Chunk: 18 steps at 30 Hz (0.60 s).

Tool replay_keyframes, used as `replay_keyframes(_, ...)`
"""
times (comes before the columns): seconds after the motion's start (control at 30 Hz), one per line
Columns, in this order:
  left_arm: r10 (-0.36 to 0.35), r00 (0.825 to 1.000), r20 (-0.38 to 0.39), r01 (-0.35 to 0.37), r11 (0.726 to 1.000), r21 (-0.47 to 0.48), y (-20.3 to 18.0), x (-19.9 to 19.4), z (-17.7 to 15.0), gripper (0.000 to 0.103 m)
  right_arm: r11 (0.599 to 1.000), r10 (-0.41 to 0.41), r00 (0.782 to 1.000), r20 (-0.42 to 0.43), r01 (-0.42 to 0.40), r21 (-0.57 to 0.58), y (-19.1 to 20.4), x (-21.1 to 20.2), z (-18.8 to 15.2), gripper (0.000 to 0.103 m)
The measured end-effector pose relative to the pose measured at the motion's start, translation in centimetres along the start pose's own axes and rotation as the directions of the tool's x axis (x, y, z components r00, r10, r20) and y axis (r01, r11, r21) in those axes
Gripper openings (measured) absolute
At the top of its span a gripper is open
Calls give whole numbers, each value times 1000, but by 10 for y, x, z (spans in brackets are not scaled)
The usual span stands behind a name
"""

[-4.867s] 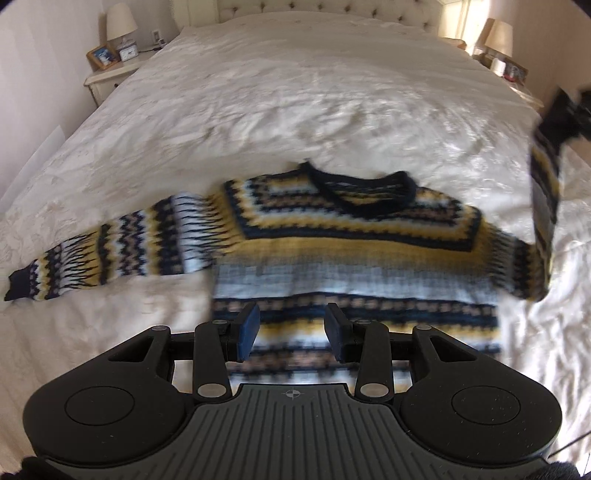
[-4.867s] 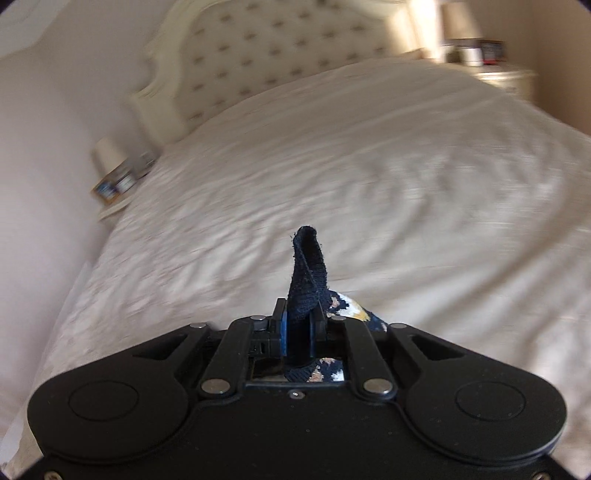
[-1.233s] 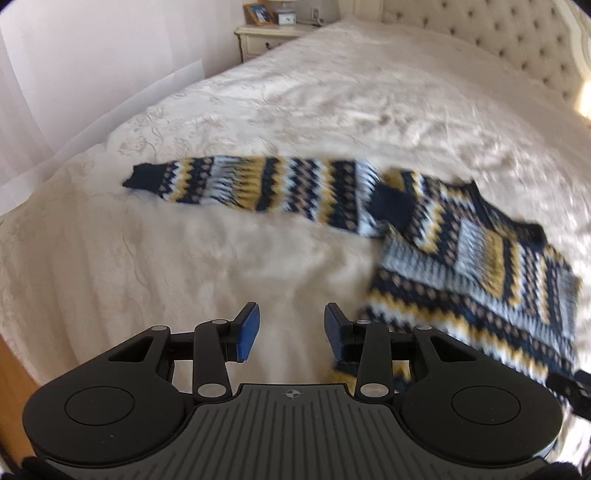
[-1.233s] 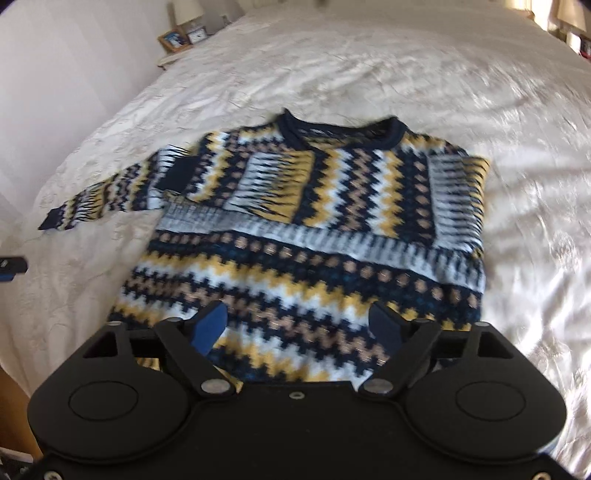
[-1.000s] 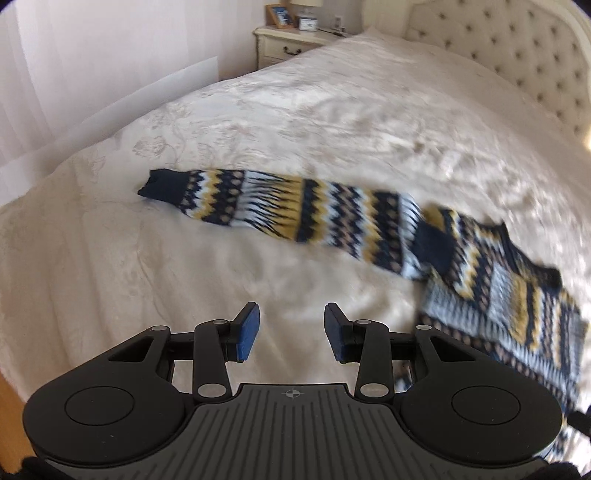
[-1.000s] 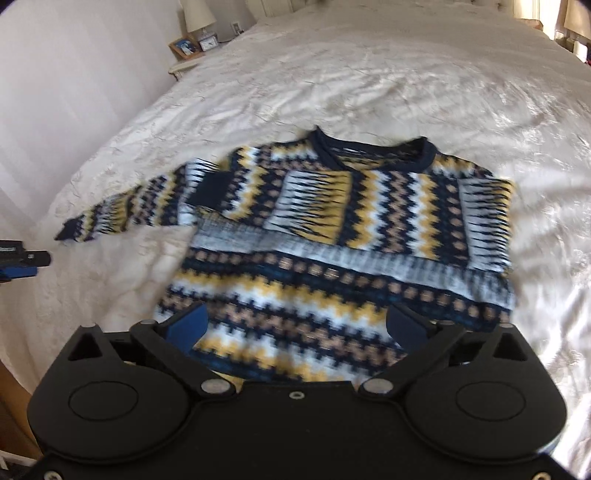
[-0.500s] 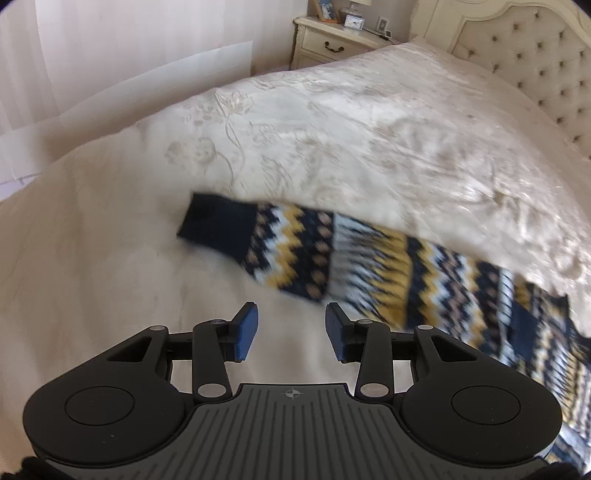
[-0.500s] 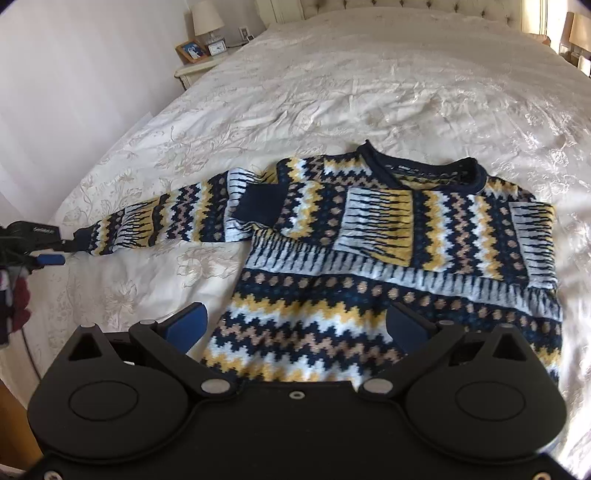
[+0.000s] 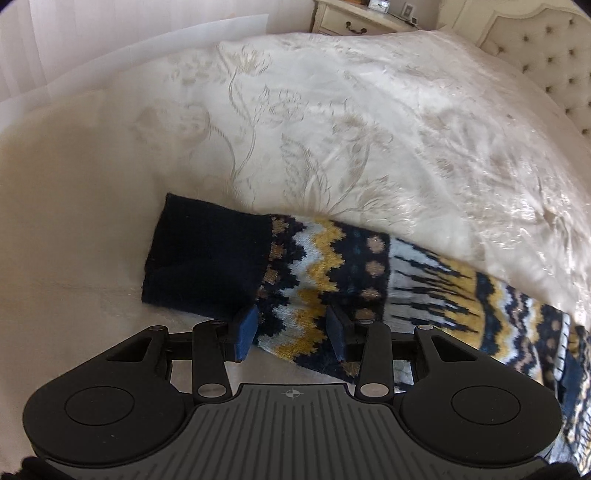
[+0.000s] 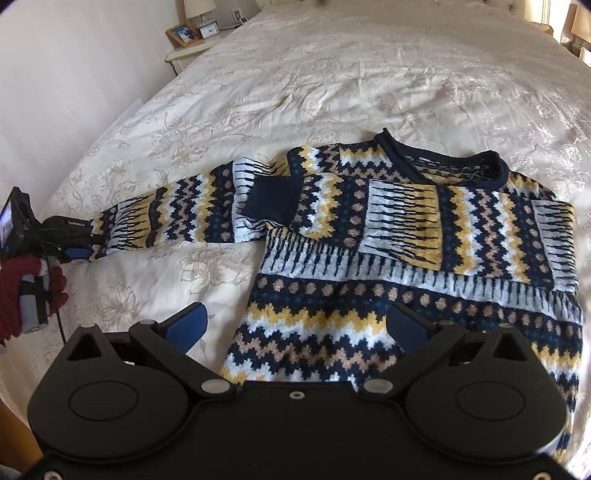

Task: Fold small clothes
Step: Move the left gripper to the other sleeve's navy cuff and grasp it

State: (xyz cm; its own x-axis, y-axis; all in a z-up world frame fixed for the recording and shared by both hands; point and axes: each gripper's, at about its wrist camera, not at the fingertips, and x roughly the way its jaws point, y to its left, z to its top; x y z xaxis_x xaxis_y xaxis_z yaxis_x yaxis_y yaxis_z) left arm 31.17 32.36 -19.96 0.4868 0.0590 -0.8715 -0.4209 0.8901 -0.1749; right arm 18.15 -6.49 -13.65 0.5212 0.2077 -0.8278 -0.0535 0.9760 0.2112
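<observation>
A patterned navy, yellow and white knit sweater [image 10: 424, 266] lies flat on the bed. One sleeve is folded across its chest, its navy cuff [image 10: 271, 201] near the left shoulder. The other sleeve [image 10: 177, 210] stretches out to the left. In the left wrist view that sleeve [image 9: 332, 273] ends in a navy cuff [image 9: 207, 258]. My left gripper [image 9: 291, 328] is open, its jaws straddling the sleeve just behind the cuff; it also shows in the right wrist view [image 10: 74, 247]. My right gripper [image 10: 295, 325] is wide open and empty above the sweater's hem.
The cream embroidered bedspread [image 10: 332, 74] covers the bed. A nightstand [image 10: 192, 48] with a framed photo, clock and lamp stands at the far left, also in the left wrist view [image 9: 362, 18]. The tufted headboard [image 9: 546, 55] is at the far right. The bed's edge runs close to my left gripper.
My left gripper has moved in onto the outstretched sleeve, jaws now around it near the cuff. My right gripper has drawn back a little, still open.
</observation>
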Motion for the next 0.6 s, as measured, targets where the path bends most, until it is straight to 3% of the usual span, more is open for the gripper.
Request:
replay_keyframes(0.13, -33, 999, 28, 33, 999, -11, 5, 10, -7, 47, 1000, 16, 1000, -22, -16, -3, 3, 12, 7, 102)
replay_keyframes(0.3, -112, 990, 90, 116, 993, -39, 8, 11, -17, 72, 997, 73, 996, -47, -72, 29, 3, 21, 13, 102)
replay_keyframes(0.43, -96, 990, 103, 100, 994, -34, 4, 9, -21, 72, 997, 76, 995, -71, -75, 16, 7, 27, 13, 102)
replay_keyframes(0.6, -20, 996, 90, 25, 998, -54, -1, -10, -29, 66, 997, 80, 994, -78, -79, 11, 9, 29, 16, 102)
